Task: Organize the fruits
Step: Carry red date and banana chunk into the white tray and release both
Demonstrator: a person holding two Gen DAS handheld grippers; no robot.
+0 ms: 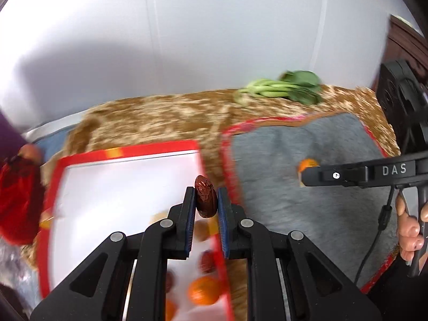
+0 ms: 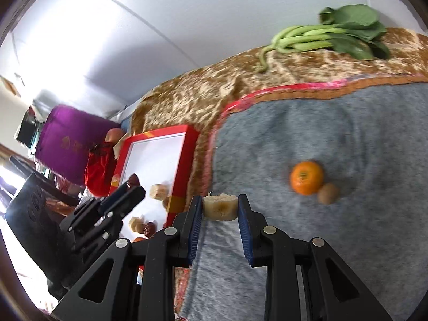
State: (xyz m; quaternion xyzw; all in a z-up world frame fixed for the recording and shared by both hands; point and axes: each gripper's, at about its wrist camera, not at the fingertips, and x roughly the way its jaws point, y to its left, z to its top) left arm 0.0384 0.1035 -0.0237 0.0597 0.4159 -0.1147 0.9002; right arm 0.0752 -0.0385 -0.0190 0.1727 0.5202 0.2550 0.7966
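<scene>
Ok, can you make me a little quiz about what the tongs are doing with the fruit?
1. True or false: the left tongs are empty.
2. What do the right tongs hold? A) the orange B) a banana piece C) the greens
3. Fill in: beside the orange on the grey mat lies a small brown ____.

Key:
1. False. They are shut on a red date, above the red-rimmed box.
2. B, the banana piece.
3. Kiwi, touching the orange. The greens lie farther back.
</scene>
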